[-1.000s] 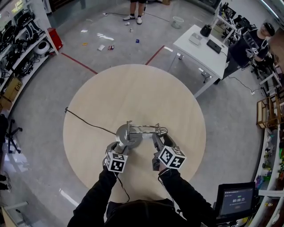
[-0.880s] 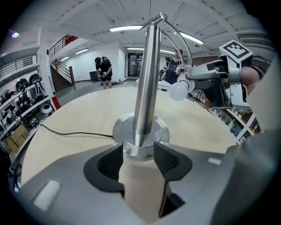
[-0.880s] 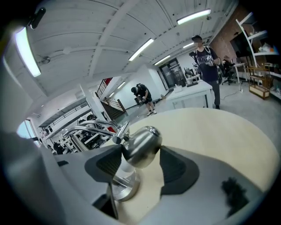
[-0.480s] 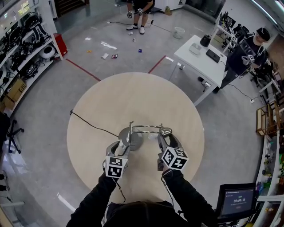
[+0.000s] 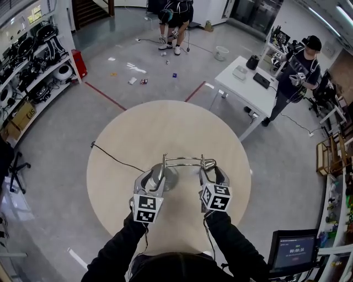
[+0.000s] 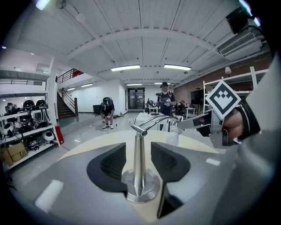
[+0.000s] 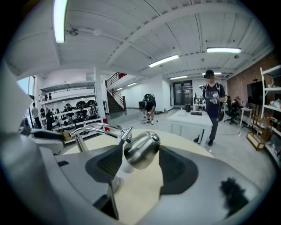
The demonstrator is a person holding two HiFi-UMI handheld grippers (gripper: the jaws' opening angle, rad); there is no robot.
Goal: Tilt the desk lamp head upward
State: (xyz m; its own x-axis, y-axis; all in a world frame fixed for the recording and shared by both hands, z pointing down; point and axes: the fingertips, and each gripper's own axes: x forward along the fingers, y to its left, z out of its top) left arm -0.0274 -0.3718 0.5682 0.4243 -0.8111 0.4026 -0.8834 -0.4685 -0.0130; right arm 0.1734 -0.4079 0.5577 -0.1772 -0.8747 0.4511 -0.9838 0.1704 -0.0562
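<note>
Closest in, the left gripper [image 6: 138,150] straddles the desk lamp's upright post [image 6: 139,169]. Its jaws have just been closing, yet a sliver of gap shows on either side of the post, so nothing is pinched there. The post rises from its round base [image 6: 140,193], sitting just below the jaw tips. On the other side, the right gripper [image 7: 140,159] has the chrome lamp head [image 7: 141,149] wedged between its jaws, with pads pressed to both flanks and the head lying at a slant. The curved arm [image 5: 185,161] bridges post and head above the round desk [image 5: 165,124]. A black cable [image 5: 113,157] trails off to the desk's left edge. Beyond that is a white desk [image 5: 248,82] with a person [image 5: 295,77] standing beside it. Farthest back, another person [image 5: 174,16] bends over the floor.
</note>
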